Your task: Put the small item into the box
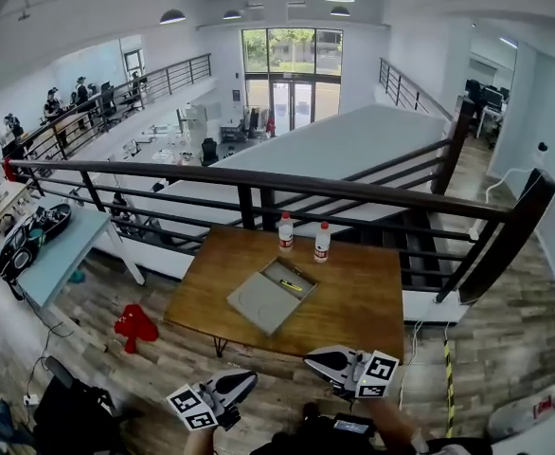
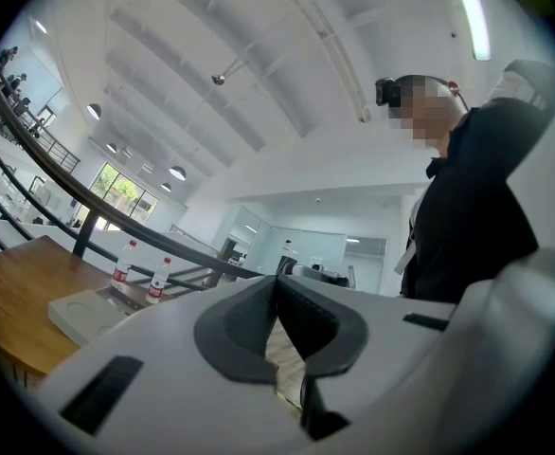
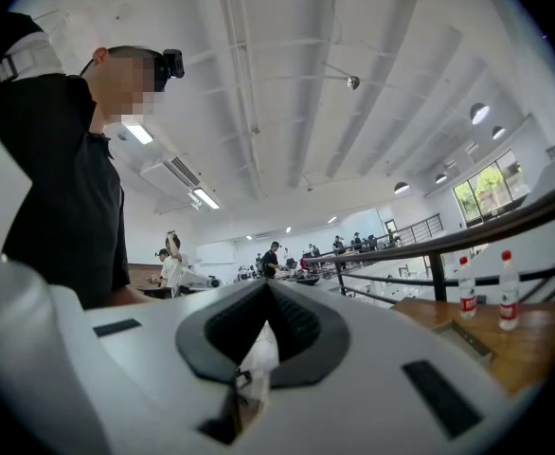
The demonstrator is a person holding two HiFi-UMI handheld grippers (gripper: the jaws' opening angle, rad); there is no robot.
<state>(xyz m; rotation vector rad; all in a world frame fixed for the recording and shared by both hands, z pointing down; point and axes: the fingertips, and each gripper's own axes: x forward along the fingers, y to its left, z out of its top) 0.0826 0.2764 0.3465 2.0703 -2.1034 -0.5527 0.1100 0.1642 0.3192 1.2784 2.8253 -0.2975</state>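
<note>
- Head view: box open on table; yellow item lies in its tray (task looks done).
- Bottles: two, just behind box.
- Left gripper, right gripper: jaws together, empty, well short of box, probably idle with nothing to carry.

Yellow item: lying in the box, too small for us to identify.
Bottle labels: we cannot read them.
</note>
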